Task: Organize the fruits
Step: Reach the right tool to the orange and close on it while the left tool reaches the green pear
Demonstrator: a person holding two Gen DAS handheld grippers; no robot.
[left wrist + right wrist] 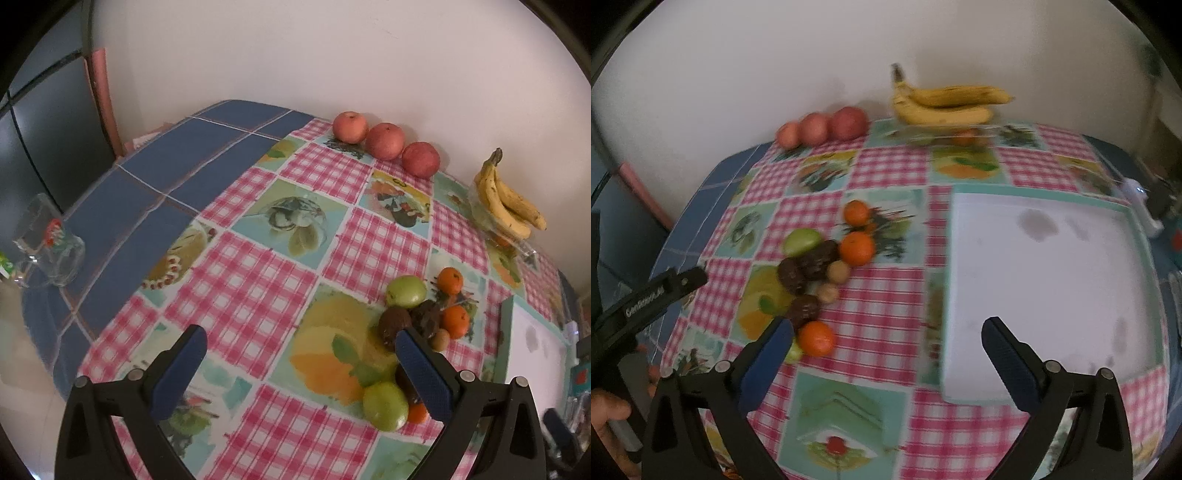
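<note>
A loose heap of fruit lies mid-table: a green fruit (801, 242), three oranges (857, 248), dark brown fruits (816, 258) and small tan ones (838, 272). Three red apples (385, 140) line the wall. Bananas (945, 103) rest on a glass bowl (945, 134). My left gripper (301, 350) is open above the cloth, its right finger (421, 369) beside a second green fruit (386, 406). My right gripper (886, 332) is open too, its left finger (772, 354) next to the nearest orange (816, 338) and its right finger over the white tray (1045, 277).
A checked fruit-print cloth (258, 280) covers part of a blue tiled table (147, 177). A glass mug (51, 243) stands at its left edge. The left gripper's body (646, 299) and a hand (605, 413) show at the left. Clutter sits past the tray's right side.
</note>
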